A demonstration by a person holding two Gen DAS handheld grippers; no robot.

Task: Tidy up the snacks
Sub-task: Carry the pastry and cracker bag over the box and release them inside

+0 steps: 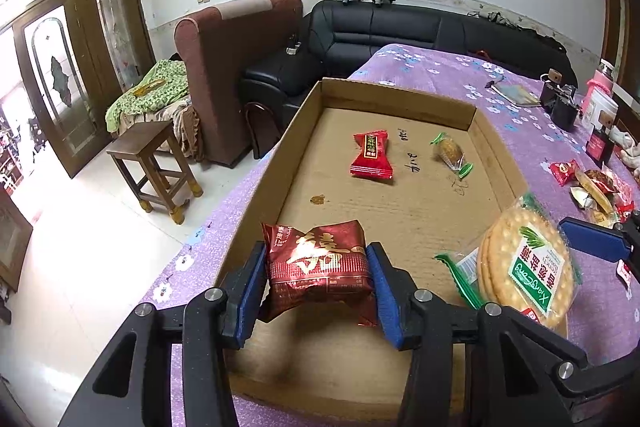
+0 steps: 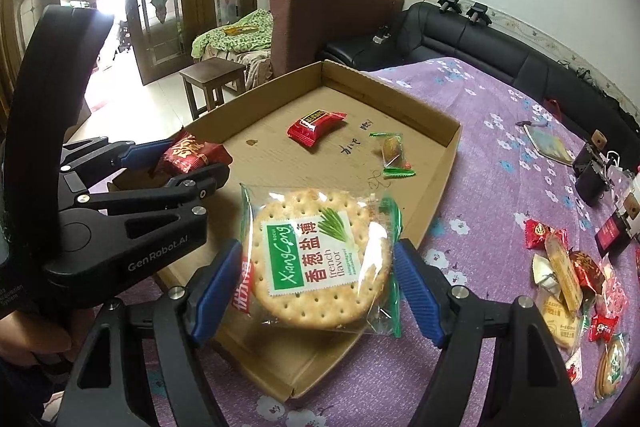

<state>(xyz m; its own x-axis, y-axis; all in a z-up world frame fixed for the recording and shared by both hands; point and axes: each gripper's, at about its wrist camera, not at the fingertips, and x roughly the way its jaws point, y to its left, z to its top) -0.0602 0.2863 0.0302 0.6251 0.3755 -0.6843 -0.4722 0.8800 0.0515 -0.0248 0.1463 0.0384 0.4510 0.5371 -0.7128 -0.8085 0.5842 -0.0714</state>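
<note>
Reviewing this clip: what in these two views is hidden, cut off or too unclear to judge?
- Left wrist view: the snack pile on the cloth is cramped at the right edge; single items blur together.
- Left wrist view: the box floor beneath the red packet is covered by the left tool.
- Right wrist view: the cracker pack in the right tool hides the box's near-right rim.
</note>
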